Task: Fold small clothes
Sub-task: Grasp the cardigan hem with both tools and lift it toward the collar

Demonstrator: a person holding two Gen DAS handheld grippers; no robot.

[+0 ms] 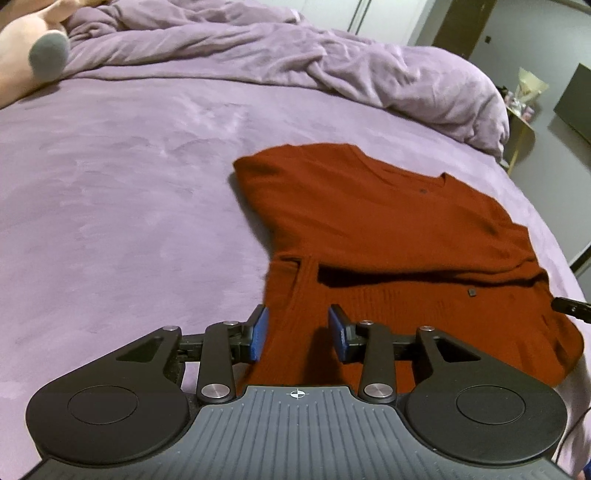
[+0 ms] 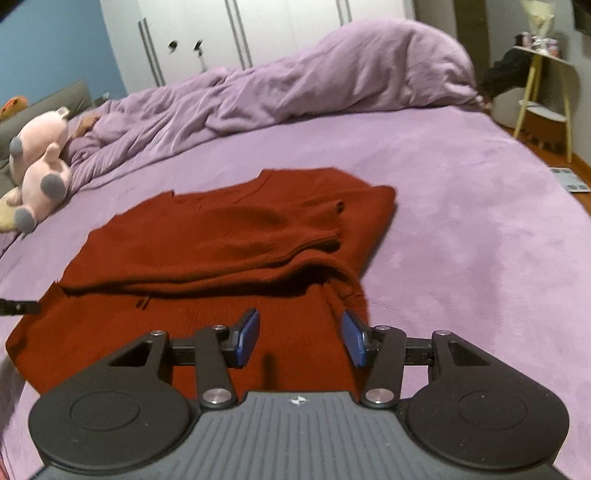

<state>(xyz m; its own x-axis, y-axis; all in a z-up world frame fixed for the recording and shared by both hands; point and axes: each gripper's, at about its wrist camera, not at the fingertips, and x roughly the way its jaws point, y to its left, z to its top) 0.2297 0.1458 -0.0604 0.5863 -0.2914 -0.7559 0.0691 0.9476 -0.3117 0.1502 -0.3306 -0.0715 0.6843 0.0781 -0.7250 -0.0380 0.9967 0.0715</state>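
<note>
On the flat purple plush bedspread point(image 1: 110, 177) lies a rust-red knitted sweater point(image 1: 388, 229), partly folded: its upper body and a ribbed-cuffed sleeve point(image 2: 328, 218) are laid across the middle, and the ribbed hem end spreads toward the cameras. At the near hem corner on one side sits the left gripper point(image 1: 297, 334), its blue-padded fingers point(image 1: 258, 332) spread wide with the knit between them but not pinched. At the opposite hem corner the right gripper point(image 2: 301, 338) stands equally wide, its blue pads point(image 2: 247, 336) either side of the fabric edge, clamping nothing. Each gripper's black tip shows at the edge of the other's view. Beyond the sweater a rumpled purple duvet point(image 2: 295, 81) is heaped along the far side of the bed. A pink plush toy with grey feet point(image 2: 40, 162) rests beside the duvet. Farther off stand white wardrobe doors point(image 2: 258, 29), and a small yellow-legged side table point(image 2: 543, 96) stands past the bed's corner.
</note>
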